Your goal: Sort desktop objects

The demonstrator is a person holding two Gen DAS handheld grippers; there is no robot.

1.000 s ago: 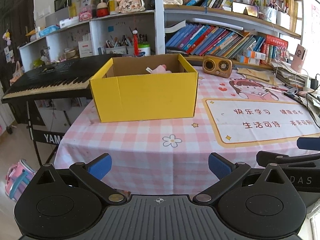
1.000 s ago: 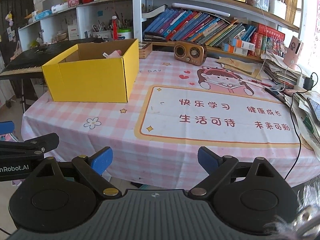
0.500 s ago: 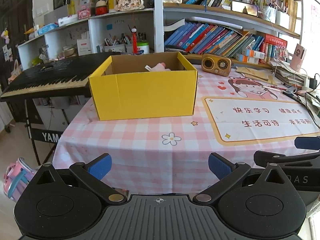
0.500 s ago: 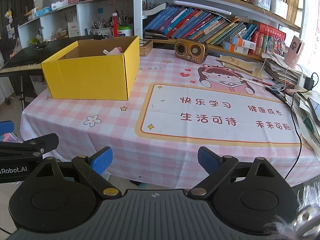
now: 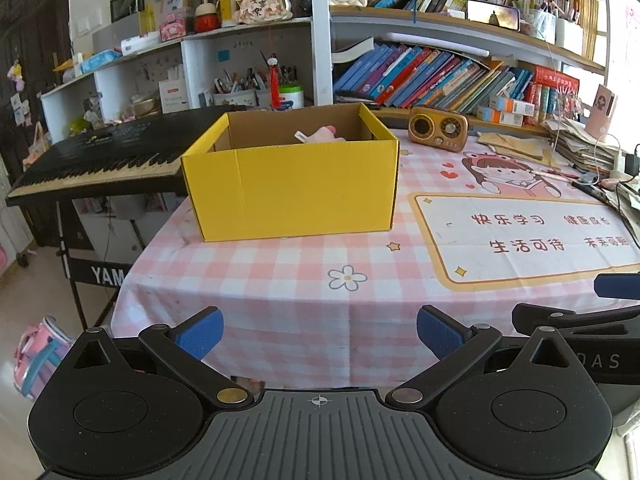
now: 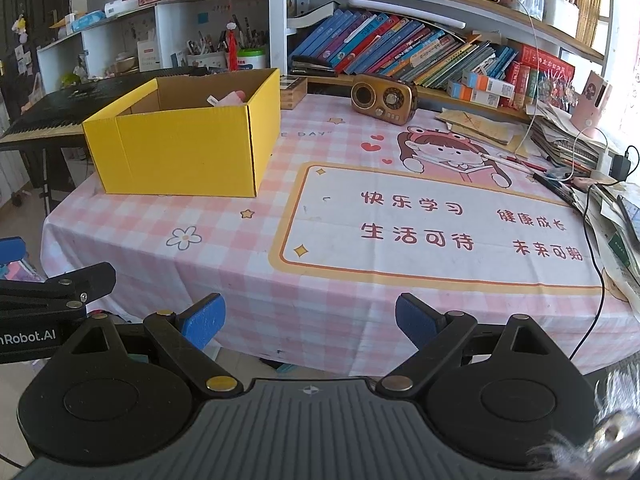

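Both grippers, left gripper (image 5: 320, 332) and right gripper (image 6: 310, 318), hover with fingers released and empty before the desk (image 6: 224, 264), where the yellow box (image 5: 292, 188) already holds a pink item (image 5: 326, 135); seemingly between picks, needing another target.

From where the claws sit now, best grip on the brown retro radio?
Take the radio across its depth, front face to back, coming from above with the right claw, which stands open. It stands upright and is wider than it is deep. Books crowd close behind it, so I'd avoid a level approach from the rear.
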